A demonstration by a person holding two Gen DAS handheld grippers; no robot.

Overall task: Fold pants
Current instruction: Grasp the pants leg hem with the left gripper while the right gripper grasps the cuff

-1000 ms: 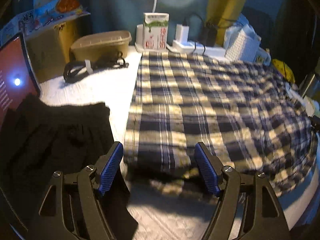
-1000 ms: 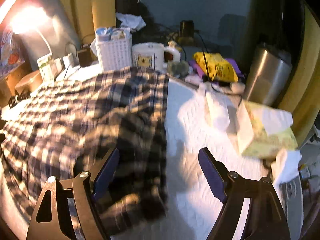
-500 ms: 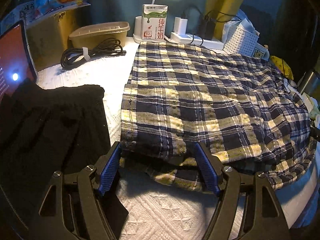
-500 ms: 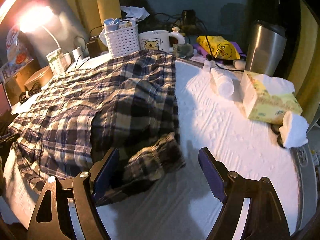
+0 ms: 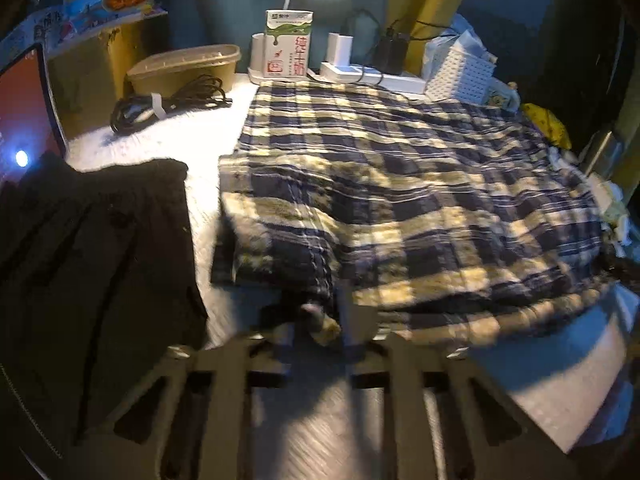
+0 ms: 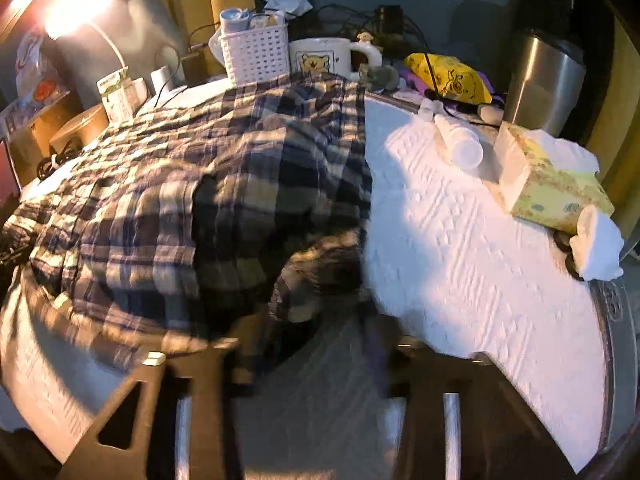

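the left gripper (image 5: 320,326) has just been closing and pinches the near hem of the pants (image 5: 400,184); the right gripper (image 6: 316,320) has been closing around the bunched near corner, grip too blurred to tell. soft, light and floppy, the plaid pants lie spread toward the milk carton (image 5: 287,49), best held by both near corners.

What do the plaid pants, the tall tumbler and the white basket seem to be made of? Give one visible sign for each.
Plaid pants: thin woven cloth, likely cotton; it wrinkles and drapes softly.
Tall tumbler: brushed metal, probably stainless steel; dull grey sheen with streaked highlights.
White basket: moulded plastic by the look; stiff walls with a regular grid of holes.
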